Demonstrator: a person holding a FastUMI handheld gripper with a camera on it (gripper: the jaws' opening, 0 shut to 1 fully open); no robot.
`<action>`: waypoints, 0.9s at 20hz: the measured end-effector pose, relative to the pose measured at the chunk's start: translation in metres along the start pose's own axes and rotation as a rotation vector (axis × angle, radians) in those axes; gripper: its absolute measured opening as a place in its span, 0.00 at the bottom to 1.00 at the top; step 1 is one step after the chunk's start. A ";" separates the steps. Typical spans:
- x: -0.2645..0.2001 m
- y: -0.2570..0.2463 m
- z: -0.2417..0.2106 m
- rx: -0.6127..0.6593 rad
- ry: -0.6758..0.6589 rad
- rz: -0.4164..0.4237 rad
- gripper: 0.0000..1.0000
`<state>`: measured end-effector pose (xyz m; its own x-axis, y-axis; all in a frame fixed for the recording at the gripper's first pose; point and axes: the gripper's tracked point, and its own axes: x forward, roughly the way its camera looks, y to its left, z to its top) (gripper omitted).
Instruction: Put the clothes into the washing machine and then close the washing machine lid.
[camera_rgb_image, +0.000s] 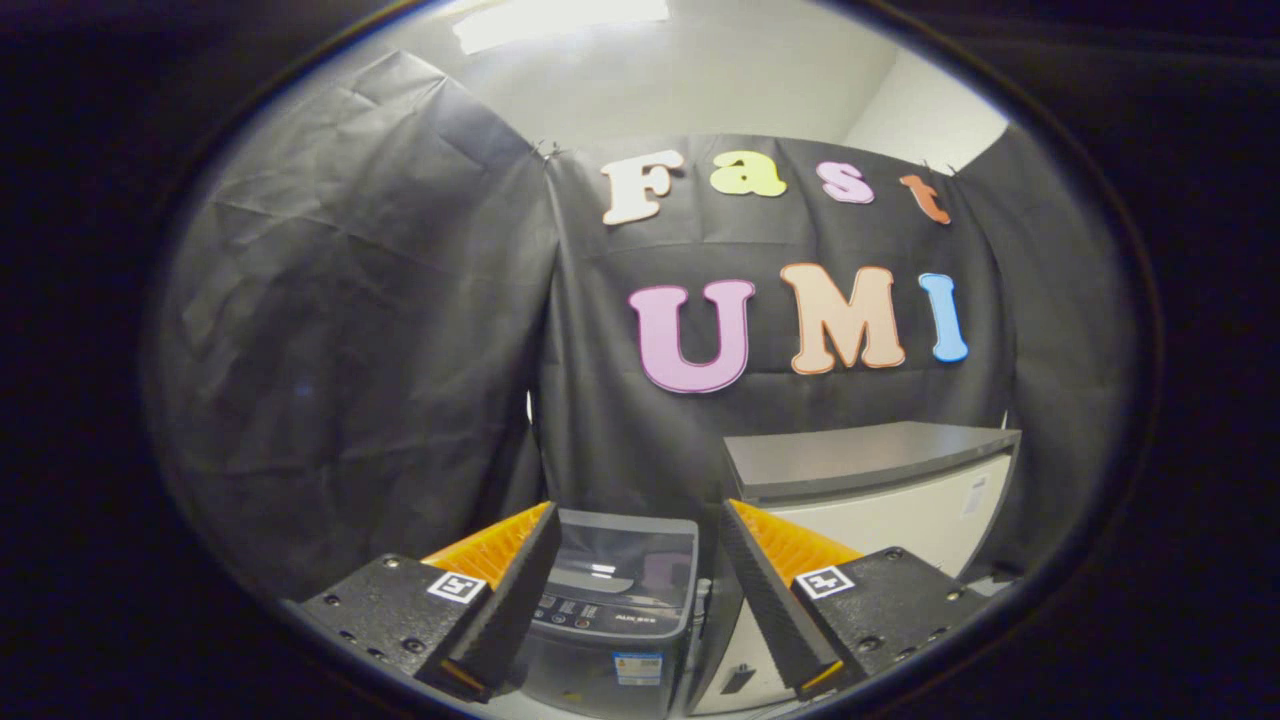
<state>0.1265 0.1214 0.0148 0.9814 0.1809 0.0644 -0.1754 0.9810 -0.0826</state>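
A small grey top-loading washing machine (615, 590) stands against the black cloth wall, seen in the gap between my fingers and some way beyond them. Its dark glossy lid (625, 555) lies flat and shut, with a control strip along its near edge. My gripper (630, 600) is open, its two fingers spread wide with nothing between them, held up high and well back from the machine. No clothes are visible here.
A low white cabinet with a grey top (880, 470) stands right beside the machine, on its right. Black cloth walls (350, 350) close off the back and left. A white ceiling with a light panel is overhead.
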 end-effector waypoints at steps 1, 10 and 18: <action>-0.001 -0.007 0.000 -0.006 -0.006 -0.010 0.97; -0.006 -0.033 -0.028 -0.054 0.052 -0.056 0.97; -0.014 -0.043 -0.026 -0.038 0.045 -0.056 0.97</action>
<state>0.1228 0.0747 -0.0081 0.9923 0.1213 0.0257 -0.1175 0.9861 -0.1173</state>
